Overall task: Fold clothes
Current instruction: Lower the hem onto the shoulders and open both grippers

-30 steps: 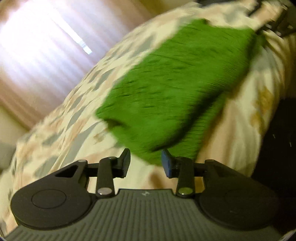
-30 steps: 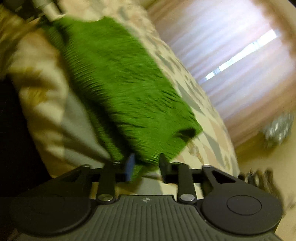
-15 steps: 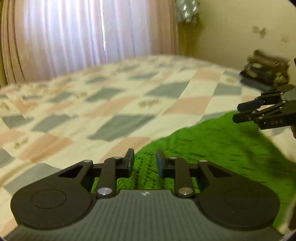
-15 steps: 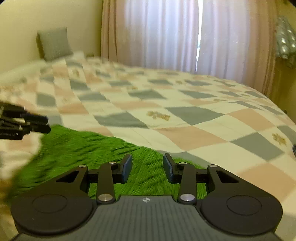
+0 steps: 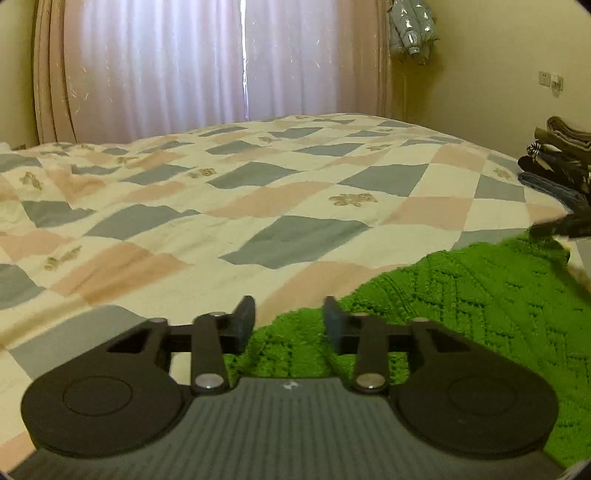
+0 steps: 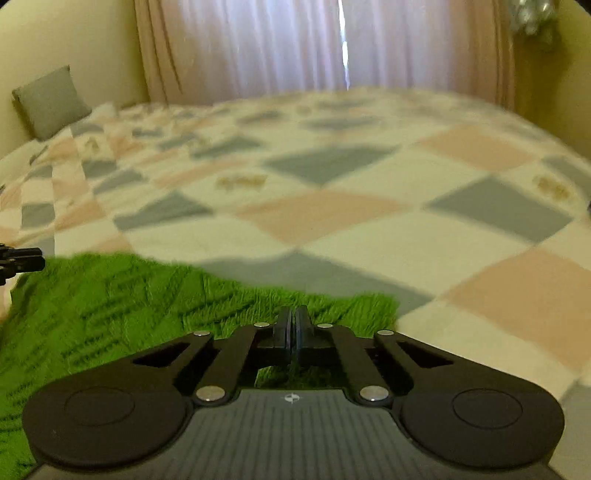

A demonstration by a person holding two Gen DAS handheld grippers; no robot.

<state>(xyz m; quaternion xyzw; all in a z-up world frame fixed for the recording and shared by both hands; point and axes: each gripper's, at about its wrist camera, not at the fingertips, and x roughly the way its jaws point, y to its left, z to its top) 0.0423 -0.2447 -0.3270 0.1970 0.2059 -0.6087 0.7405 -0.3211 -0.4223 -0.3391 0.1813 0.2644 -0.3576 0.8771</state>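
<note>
On the bed [image 5: 295,206], the left gripper [image 5: 289,323] hovers wide over the near left edge of the green sweater [image 5: 480,295], likely ready to pinch it, while the right gripper [image 6: 294,326], jaws closed, apparently pinches its near right edge for folding.

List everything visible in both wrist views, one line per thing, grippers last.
Green knit garment: one, green, spread on the bed's near edge.
Quilt: one, cream with grey and pink diamonds, covering the bed.
Curtains: pale pink, behind the bed.
Cushion: one, grey, against the wall at the bed's far left.
Clothes pile: one stack, dark and striped, bed's right edge.
Hanging jacket: one, pale blue, right corner.
Left gripper: fingers open, over the garment's edge.
Right gripper: fingers shut, at the garment.
</note>
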